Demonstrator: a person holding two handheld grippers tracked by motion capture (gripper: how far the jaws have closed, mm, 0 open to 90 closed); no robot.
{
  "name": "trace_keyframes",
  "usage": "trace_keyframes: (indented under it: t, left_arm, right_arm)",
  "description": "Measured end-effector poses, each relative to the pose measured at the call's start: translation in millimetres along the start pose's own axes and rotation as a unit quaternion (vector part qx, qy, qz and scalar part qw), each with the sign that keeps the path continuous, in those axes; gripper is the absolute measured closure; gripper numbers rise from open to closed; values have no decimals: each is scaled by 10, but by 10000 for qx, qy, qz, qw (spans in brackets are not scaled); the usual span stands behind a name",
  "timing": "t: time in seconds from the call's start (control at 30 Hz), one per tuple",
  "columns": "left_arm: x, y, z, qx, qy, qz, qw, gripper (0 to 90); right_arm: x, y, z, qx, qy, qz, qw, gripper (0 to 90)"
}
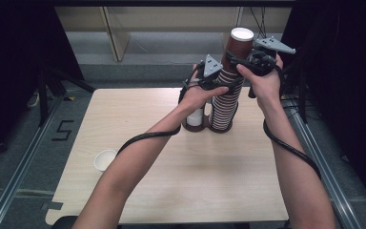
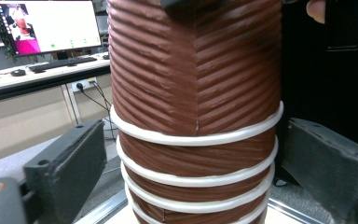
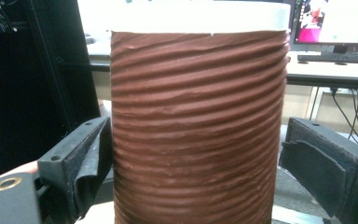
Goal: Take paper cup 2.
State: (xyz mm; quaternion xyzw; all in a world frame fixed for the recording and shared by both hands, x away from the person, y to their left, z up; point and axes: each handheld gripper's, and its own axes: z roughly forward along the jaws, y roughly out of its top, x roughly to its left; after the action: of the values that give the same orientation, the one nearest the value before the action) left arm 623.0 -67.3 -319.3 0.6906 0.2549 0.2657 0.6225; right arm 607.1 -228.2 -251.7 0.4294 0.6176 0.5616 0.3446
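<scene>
A tall stack of brown ribbed paper cups [image 1: 225,102] with white rims stands upside down in a dark holder [image 1: 194,128] at the far middle of the table. My left gripper [image 1: 218,78] reaches around the stack [image 2: 196,154] below its top cup; its jaws sit open on either side, with a thin gap showing at the left jaw. My right gripper [image 1: 253,59] is higher, shut on the top cup [image 3: 198,135]. The left pad [image 3: 95,154] presses against that cup's ribbed side. The top cup [image 1: 238,47] has a white top.
A white cup [image 1: 195,117] sits in the holder's left slot, partly behind my left hand. Another white cup [image 1: 106,159] stands alone near the table's [image 1: 181,191] left front. Metal rails run along both table sides; desks with monitors lie beyond.
</scene>
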Motion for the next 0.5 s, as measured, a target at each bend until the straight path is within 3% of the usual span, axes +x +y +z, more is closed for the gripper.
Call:
trace_keyframes:
  t: [0.5]
  left_arm:
    - [-6,-16,60,46,-40,-42,10000,75]
  right_arm:
    - [15,27,94,22,-18,17,10000,150]
